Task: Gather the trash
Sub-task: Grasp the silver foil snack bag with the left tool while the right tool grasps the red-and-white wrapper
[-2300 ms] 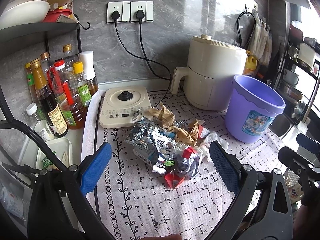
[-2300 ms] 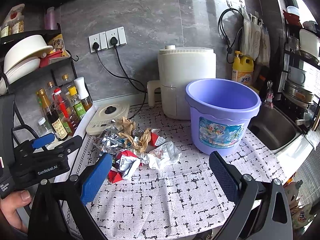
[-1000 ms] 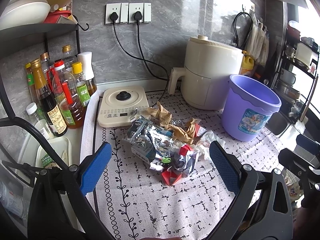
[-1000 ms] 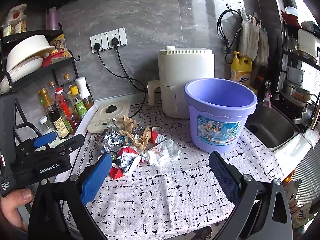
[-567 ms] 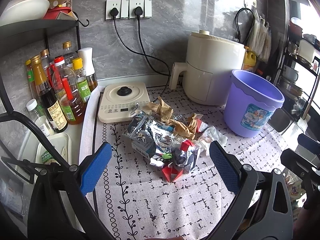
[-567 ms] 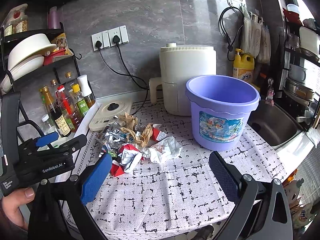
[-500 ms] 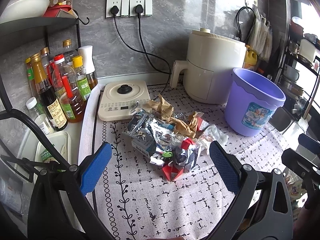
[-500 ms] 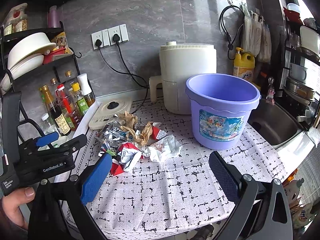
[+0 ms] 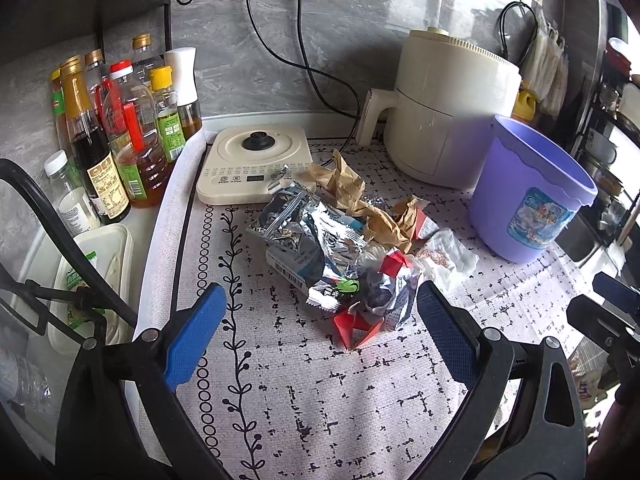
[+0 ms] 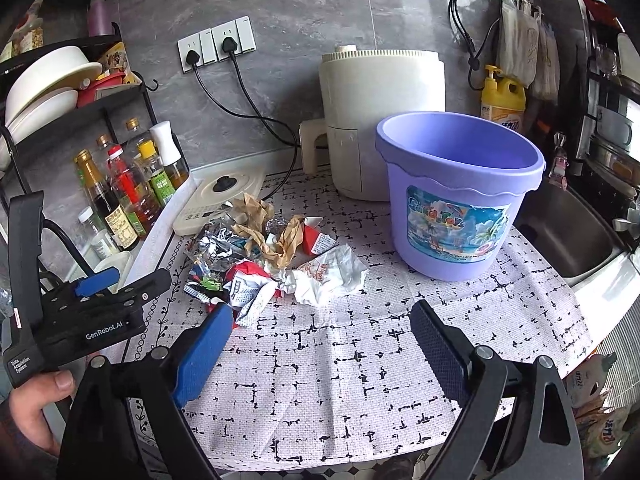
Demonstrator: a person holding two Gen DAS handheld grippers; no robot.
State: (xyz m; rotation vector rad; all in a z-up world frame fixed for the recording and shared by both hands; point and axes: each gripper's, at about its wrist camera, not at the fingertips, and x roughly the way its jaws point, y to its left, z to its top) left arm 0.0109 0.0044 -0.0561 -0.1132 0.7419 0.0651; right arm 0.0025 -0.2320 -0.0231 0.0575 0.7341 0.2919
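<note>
A pile of trash (image 9: 344, 240) lies on the patterned mat: silver foil wrappers (image 9: 296, 224), crumpled brown paper (image 9: 352, 192), a red carton scrap (image 9: 356, 328) and a white wrapper (image 9: 448, 252). The pile also shows in the right wrist view (image 10: 272, 256). An empty purple bucket (image 10: 456, 200) stands to its right, also in the left wrist view (image 9: 528, 192). My left gripper (image 9: 320, 332) is open just in front of the pile. My right gripper (image 10: 320, 340) is open above the mat, short of the white wrapper (image 10: 328, 276).
A cream air fryer (image 9: 448, 108) and a flat cream cooker (image 9: 252, 164) stand at the back wall, cables plugged in above. Sauce bottles (image 9: 120, 140) and a shelf rack stand left. A sink (image 10: 568, 240) lies right of the bucket. A yellow detergent bottle (image 10: 502, 100) stands behind it.
My left gripper has moved forward and down toward the pile, which now looks larger and closer. My right gripper has edged closer to the mat. Both stay open.
</note>
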